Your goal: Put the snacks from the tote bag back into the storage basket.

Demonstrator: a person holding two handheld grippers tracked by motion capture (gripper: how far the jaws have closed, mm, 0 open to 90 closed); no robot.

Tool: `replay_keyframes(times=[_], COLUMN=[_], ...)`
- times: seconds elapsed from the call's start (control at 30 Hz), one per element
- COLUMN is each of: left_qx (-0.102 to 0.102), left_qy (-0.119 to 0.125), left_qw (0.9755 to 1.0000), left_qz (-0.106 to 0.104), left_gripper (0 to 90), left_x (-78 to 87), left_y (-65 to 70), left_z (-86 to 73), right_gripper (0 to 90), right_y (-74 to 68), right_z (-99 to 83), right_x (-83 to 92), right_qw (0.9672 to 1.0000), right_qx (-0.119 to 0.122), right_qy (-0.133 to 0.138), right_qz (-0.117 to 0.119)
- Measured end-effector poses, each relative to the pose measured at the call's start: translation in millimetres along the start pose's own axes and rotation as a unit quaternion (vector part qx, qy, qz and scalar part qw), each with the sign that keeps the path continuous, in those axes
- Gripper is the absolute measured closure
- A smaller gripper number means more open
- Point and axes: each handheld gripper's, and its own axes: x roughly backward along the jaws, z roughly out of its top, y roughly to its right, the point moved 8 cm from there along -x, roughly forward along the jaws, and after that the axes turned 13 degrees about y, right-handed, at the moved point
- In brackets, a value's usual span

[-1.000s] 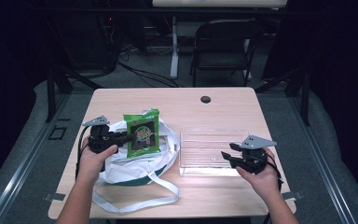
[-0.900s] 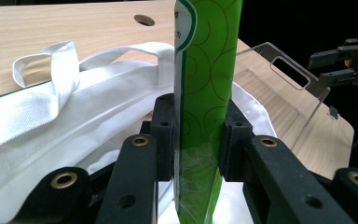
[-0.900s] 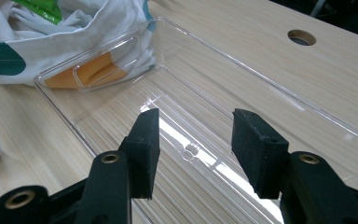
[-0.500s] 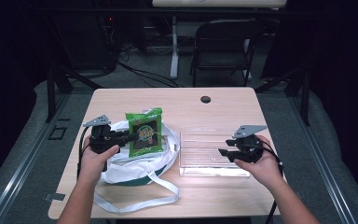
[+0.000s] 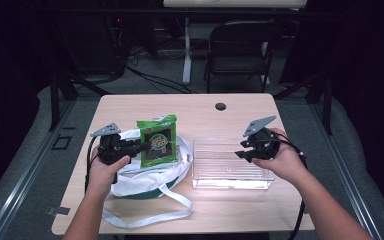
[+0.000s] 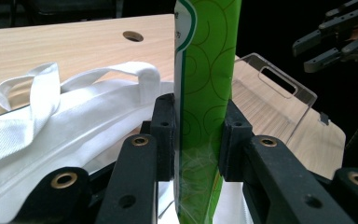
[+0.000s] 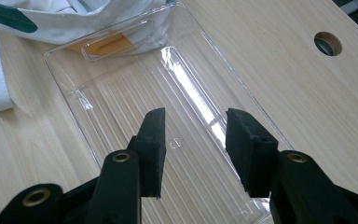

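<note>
Our left gripper (image 5: 141, 146) pinches the green snack packet (image 5: 156, 140) upright above the white tote bag (image 5: 147, 172); our right gripper (image 5: 244, 152) hovers, jaws spread, over the clear tray (image 5: 230, 176) (likely the destination). We should carry it level.

Green snack packet (image 5: 157, 140) upright over white tote bag (image 5: 145, 172), clear tray (image 5: 230, 170) beside.

I'm working in a dim lab or studio: a lone wooden surface (image 5: 130, 107), a folding chair (image 5: 240, 47) behind it, cables (image 5: 155, 77) across grey carpet.
</note>
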Motion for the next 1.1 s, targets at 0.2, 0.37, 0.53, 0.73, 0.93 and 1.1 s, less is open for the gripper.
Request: replay_keyframes(times=[0.2,0.37,0.53,0.73,0.93,1.1], left_qx=[-0.004,-0.004,-0.003,-0.003,-0.003,-0.006], left_qy=[0.009,0.011,0.012,0.011,0.014,0.016], left_qw=[0.9999,0.9998,0.9998,0.9996,0.9995,0.9994], left_qz=[-0.006,-0.013,-0.017,-0.025,-0.03,-0.03], left_gripper=[72.3,72.4,72.4,72.4,72.4,72.4], left_x=[0.7,-0.7,-3.0,-6.2,-8.0,-8.8], left_y=[4.8,8.4,10.4,14.4,17.3,19.5], left_z=[4.1,5.0,4.5,3.4,3.8,4.7], right_gripper=[60.5,61.5,61.3,59.4,60.1,60.6], right_y=[6.9,10.7,10.4,11.2,16.4,18.8], right_z=[15.6,30.6,43.7,55.6,64.9,73.0], right_x=[0.5,1.4,-0.2,-2.5,-2.1,-0.8], right_qw=[0.9999,0.9994,0.9974,0.9961,0.9945,0.9929], right_qx=[0.006,0.024,0.054,0.059,0.064,0.073], right_qy=[-0.009,-0.015,-0.035,-0.047,-0.059,-0.069], right_qz=[0.009,0.022,0.034,0.047,0.059,0.064])
